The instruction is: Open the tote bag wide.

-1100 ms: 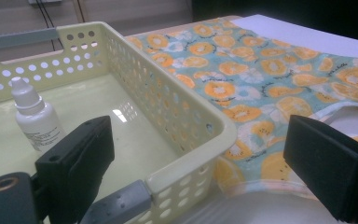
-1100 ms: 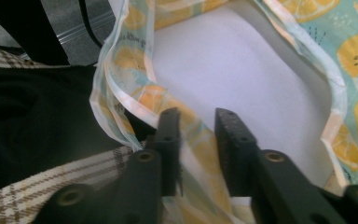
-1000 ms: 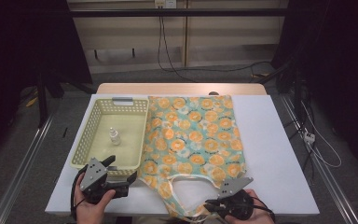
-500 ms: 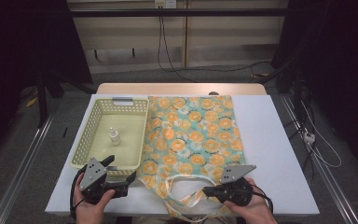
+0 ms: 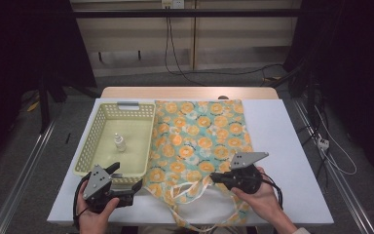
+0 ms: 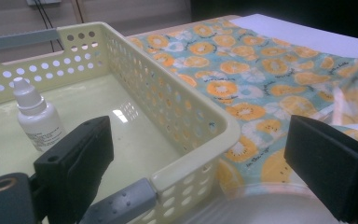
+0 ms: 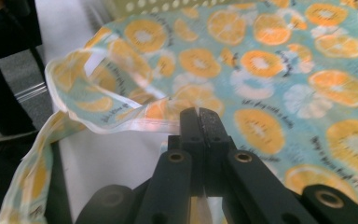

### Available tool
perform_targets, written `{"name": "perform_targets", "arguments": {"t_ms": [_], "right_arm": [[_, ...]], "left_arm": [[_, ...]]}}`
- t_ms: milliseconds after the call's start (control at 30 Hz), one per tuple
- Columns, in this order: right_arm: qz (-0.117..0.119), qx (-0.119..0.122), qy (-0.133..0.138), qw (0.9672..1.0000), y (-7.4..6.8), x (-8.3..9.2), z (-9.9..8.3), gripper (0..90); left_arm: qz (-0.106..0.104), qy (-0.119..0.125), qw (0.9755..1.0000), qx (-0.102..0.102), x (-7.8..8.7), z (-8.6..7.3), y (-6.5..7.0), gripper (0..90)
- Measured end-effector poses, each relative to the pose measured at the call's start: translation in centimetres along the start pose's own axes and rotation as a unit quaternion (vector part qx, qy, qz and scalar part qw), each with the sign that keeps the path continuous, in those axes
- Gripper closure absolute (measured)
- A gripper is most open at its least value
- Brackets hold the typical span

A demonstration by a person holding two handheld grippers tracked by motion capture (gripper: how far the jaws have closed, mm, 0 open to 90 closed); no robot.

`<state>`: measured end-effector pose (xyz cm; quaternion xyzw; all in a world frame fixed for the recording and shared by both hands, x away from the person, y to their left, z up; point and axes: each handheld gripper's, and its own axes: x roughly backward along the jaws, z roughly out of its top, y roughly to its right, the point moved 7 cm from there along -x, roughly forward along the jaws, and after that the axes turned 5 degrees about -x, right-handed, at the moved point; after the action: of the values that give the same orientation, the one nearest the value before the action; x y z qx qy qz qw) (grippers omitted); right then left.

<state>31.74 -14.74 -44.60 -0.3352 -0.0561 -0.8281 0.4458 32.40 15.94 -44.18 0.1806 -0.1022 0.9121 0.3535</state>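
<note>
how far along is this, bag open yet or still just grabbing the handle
Done: the right gripper is shut on the tote bag's handle, lifted off the table. In hand: that pull; the bag's body lies flat, mouth not visibly open. Left: the left gripper is open and empty by the basket, where the small bottle stands untouched.

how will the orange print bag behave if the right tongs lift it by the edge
Probably floppy: the orange print bag lies flat, and its rim already folds where the right tongs pinch it. Likely light, being thin cloth. Its loose handles would probably dangle and drag.
</note>
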Motion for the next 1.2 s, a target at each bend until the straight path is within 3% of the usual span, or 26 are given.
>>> {"name": "perform_targets", "arguments": {"t_ms": [567,900,1200], "right_arm": [[-0.045,-0.039,0.043,0.9973,5.9,-0.3,3.6,90.0],[-0.067,-0.054,0.041,0.9954,8.8,-1.9,4.7,90.0],[-0.106,-0.074,0.035,0.991,12.1,-2.7,5.1,90.0]], "left_arm": [[-0.002,-0.002,1.0,-0.005,-0.1,0.0,0.0,7.8],[-0.005,-0.003,1.0,-0.006,-0.2,-0.1,0.0,7.8],[-0.003,-0.002,1.0,0.001,-0.3,0.0,-0.1,8.5]]}}
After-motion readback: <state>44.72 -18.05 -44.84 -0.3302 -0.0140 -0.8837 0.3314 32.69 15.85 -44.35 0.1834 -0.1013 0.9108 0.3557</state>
